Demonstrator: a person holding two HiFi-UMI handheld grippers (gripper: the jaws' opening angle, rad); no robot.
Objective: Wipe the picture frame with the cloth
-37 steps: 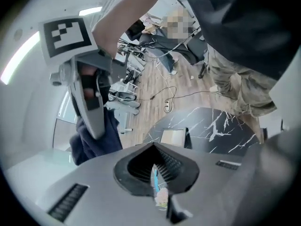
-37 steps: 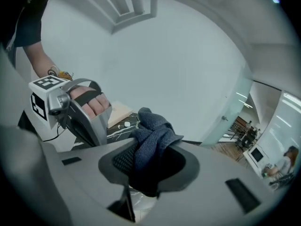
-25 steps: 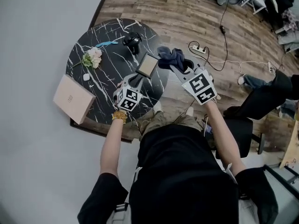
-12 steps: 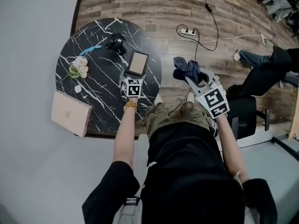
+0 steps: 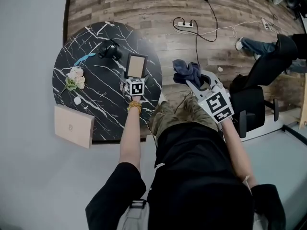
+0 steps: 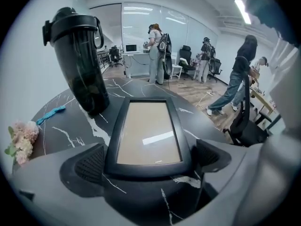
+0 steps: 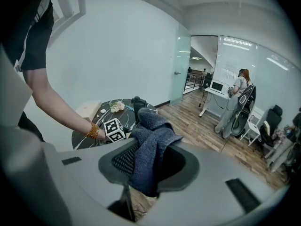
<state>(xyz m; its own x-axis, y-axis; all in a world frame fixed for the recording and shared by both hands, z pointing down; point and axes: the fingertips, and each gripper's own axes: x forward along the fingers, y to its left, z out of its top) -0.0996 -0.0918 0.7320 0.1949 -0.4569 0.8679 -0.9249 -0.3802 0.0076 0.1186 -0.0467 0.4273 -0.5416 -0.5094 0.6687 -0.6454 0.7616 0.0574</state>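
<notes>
The black picture frame (image 5: 136, 65) (image 6: 148, 132) with a beige centre lies flat on the round black marble table (image 5: 96, 109). My left gripper (image 5: 135, 78) (image 6: 150, 163) stands just behind its near edge. Its jaws have just been opening and now stand wide on either side of that edge, the pads (image 6: 89, 164) not pressing on it. My right gripper (image 5: 194, 80) (image 7: 148, 161) is off the table to the right, over the wooden floor. It is shut on a dark blue cloth (image 5: 186, 71) (image 7: 150, 145), which bunches up above the jaws.
A black bottle (image 5: 110, 49) (image 6: 80, 60) stands just beyond the frame. Pale flowers (image 5: 74, 78), a blue strip (image 5: 85, 58) and a pink box (image 5: 73, 126) sit at the table's left. A power strip with cables (image 5: 184, 24) and an office chair (image 5: 249, 109) are on the right.
The frame, held tilted above the table a second ago, now lies flat on it. The left gripper came down and opened. The right gripper carried the cloth rightwards, away from the table.
</notes>
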